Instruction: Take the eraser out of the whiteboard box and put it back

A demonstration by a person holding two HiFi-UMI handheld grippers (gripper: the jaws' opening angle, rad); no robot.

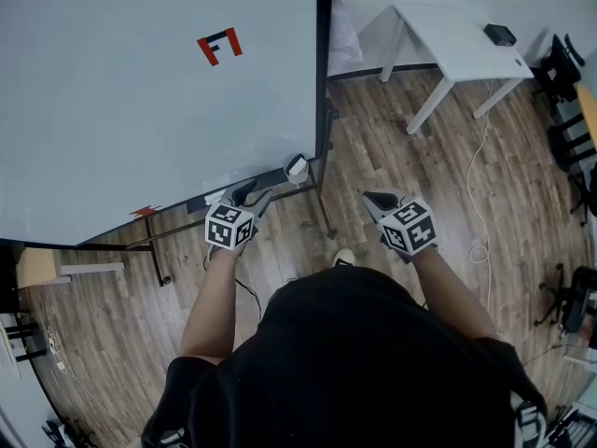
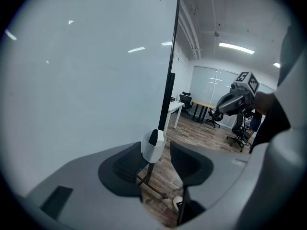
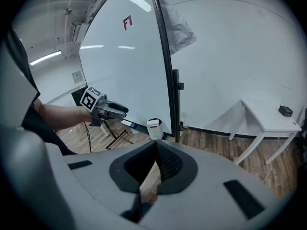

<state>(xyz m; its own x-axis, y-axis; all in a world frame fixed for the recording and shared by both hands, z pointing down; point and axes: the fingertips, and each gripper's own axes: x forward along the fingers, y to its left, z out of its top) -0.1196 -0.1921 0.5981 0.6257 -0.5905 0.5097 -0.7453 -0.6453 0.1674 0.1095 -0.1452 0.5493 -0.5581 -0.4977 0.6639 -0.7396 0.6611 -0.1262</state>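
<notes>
Parted left claw (image 2: 154, 148) (ribbed pads (image 2: 124, 166)), closed right claw (image 3: 156, 146), rounded white box (image 1: 297, 168)

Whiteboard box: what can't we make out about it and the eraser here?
- Eraser: left gripper view shows only its dark top; the whiteboard box wall hides the rest.
- Box contents: too small in head view and right gripper view.
- Whiteboard tray: left gripper covers part of it in head view; things on it too small elsewhere.

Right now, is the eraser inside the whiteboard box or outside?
Inside: the eraser shows dark above the rim of the white box; the left gripper is open.
</notes>
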